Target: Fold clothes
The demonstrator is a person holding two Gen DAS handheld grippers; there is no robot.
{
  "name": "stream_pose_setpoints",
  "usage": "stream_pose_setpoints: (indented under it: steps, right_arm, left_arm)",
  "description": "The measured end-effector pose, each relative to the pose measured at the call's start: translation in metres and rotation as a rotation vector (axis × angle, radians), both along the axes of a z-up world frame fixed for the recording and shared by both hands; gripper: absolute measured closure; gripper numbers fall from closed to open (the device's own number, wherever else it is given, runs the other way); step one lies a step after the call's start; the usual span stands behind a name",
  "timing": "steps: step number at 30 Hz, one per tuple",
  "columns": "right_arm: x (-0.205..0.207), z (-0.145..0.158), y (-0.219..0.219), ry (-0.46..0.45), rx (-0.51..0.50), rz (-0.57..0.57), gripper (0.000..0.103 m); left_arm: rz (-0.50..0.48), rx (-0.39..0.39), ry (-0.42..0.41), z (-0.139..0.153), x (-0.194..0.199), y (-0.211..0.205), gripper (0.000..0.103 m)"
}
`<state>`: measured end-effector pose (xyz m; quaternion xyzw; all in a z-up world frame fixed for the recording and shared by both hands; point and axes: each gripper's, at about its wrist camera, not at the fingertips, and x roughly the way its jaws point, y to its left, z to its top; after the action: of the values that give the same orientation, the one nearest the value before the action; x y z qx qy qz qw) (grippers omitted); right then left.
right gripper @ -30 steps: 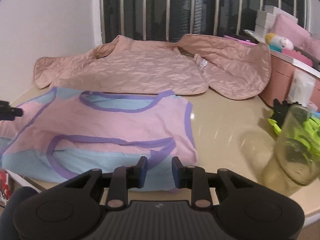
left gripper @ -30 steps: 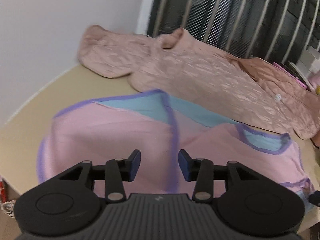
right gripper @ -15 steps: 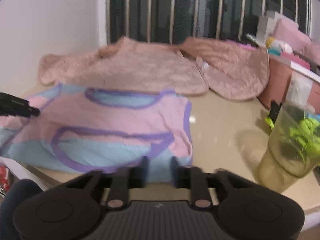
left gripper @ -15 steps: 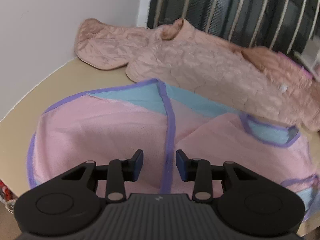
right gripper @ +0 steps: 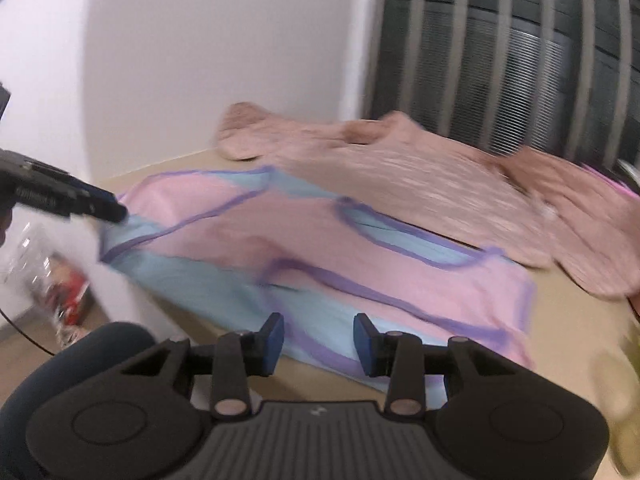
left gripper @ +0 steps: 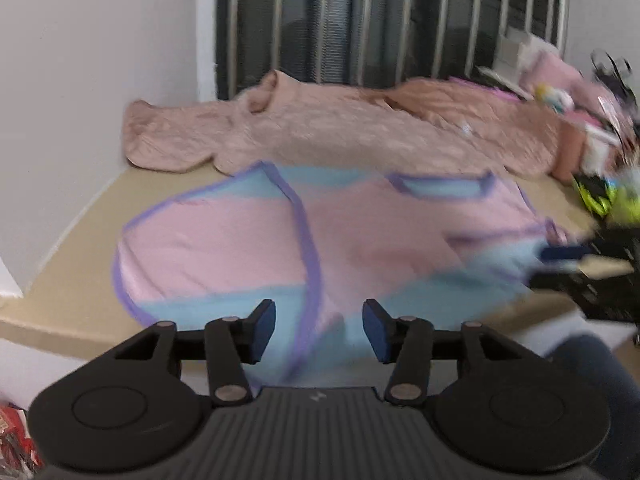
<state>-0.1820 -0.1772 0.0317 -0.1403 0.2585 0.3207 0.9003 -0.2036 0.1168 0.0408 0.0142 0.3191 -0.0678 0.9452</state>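
A pink and light-blue top with purple trim [left gripper: 248, 248] lies flat on the beige table [left gripper: 80, 292], its blue hem at the near edge. My left gripper [left gripper: 319, 334] hovers over that hem. Its jaws are opening, a purple seam runs under the gap, and the pads press on nothing. My right gripper [right gripper: 319, 340] stands open above the hem of the same top [right gripper: 360, 256], at its right half, and it holds nothing. Each gripper shows blurred in the other's view: the right gripper [left gripper: 580, 260], the left gripper [right gripper: 80, 204].
A quilted dusty-pink jacket [left gripper: 360, 132] is spread behind the top, against the barred window. Boxes and green clutter [left gripper: 600, 196] crowd the table's right end. A person's knee in dark trousers [right gripper: 80, 360] is at the table's front edge. A red packet [right gripper: 68, 292] lies on the floor.
Both grippers have pulled back to the table's near edge. The left view has swung right, the right view left. Both pairs of jaws stand wider than before.
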Motion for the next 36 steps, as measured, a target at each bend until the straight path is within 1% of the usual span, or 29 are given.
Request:
stream_pose_setpoints:
  steps: [2,4,5,6,8,9,11,12,14,16,17,19,21,23,25,27,29,31,33,34,35,36]
  right_arm:
    - [0.005,-0.005,0.014,0.017,0.007,0.026,0.068]
    - [0.012,-0.009,0.026,0.059,0.033,0.035,0.068]
    - [0.016,-0.011,0.031,0.082,0.038,0.035,0.080]
    - [0.020,-0.013,0.036,0.098,0.036,0.033,0.094]
    - [0.024,-0.013,0.037,0.111,0.055,-0.007,0.097]
    - [0.027,-0.013,0.036,0.123,0.071,-0.035,0.099]
    - [0.037,-0.012,0.029,0.173,0.133,-0.108,0.100]
    - [0.041,-0.011,0.026,0.191,0.152,-0.130,0.100]
    - [0.047,-0.009,0.021,0.220,0.182,-0.168,0.100]
    - [0.046,-0.007,0.020,0.214,0.164,-0.187,0.099]
    - [0.044,-0.006,0.020,0.197,0.144,-0.179,0.094]
    - [0.036,-0.002,0.020,0.129,0.111,-0.124,0.088]
    - [0.024,0.001,0.022,0.043,0.068,0.005,0.070]
    - [0.006,0.000,0.033,-0.040,-0.019,0.132,0.067]
    - [-0.006,-0.007,0.046,-0.090,-0.113,0.219,0.067]
    - [-0.008,-0.017,0.058,-0.109,-0.176,0.257,0.067]
    - [-0.008,-0.024,0.064,-0.121,-0.207,0.276,0.067]
    - [-0.007,-0.029,0.068,-0.122,-0.226,0.281,0.067]
    - [-0.009,-0.034,0.067,-0.118,-0.236,0.287,0.069]
    - [-0.010,-0.035,0.067,-0.111,-0.240,0.286,0.070]
    - [-0.011,-0.035,0.065,-0.110,-0.238,0.285,0.072]
    - [-0.009,-0.033,0.066,-0.101,-0.228,0.287,0.078]
  left_arm:
    - [-0.029,0.035,0.000,-0.007,-0.006,-0.008,0.054]
    - [-0.074,0.064,-0.023,-0.010,-0.011,-0.013,0.054]
    - [-0.087,0.073,-0.029,-0.011,-0.012,-0.016,0.054]
    - [-0.090,0.082,-0.041,-0.012,-0.012,-0.018,0.054]
    - [-0.096,0.116,-0.075,-0.016,-0.013,-0.026,0.054]
    - [-0.100,0.165,-0.105,-0.019,-0.014,-0.032,0.054]
    - [-0.103,0.317,-0.187,-0.028,-0.020,-0.047,0.054]
    - [-0.120,0.376,-0.215,-0.033,-0.022,-0.053,0.054]
    - [-0.170,0.445,-0.234,-0.041,-0.028,-0.059,0.054]
    - [-0.212,0.459,-0.223,-0.047,-0.032,-0.061,0.054]
    - [-0.224,0.466,-0.213,-0.049,-0.034,-0.060,0.054]
    - [-0.239,0.508,-0.204,-0.056,-0.035,-0.058,0.053]
    - [-0.258,0.568,-0.199,-0.064,-0.036,-0.057,0.053]
    - [-0.283,0.631,-0.198,-0.073,-0.035,-0.056,0.053]
    - [-0.308,0.680,-0.204,-0.082,-0.033,-0.055,0.053]
    - [-0.332,0.730,-0.226,-0.090,-0.032,-0.054,0.053]
    - [-0.353,0.777,-0.254,-0.095,-0.033,-0.055,0.054]
    - [-0.364,0.802,-0.262,-0.097,-0.033,-0.054,0.062]
    - [-0.365,0.795,-0.255,-0.095,-0.031,-0.049,0.078]
    - [-0.366,0.788,-0.248,-0.093,-0.030,-0.047,0.084]
    - [-0.364,0.764,-0.228,-0.088,-0.028,-0.043,0.093]
    - [-0.363,0.739,-0.209,-0.083,-0.027,-0.040,0.093]
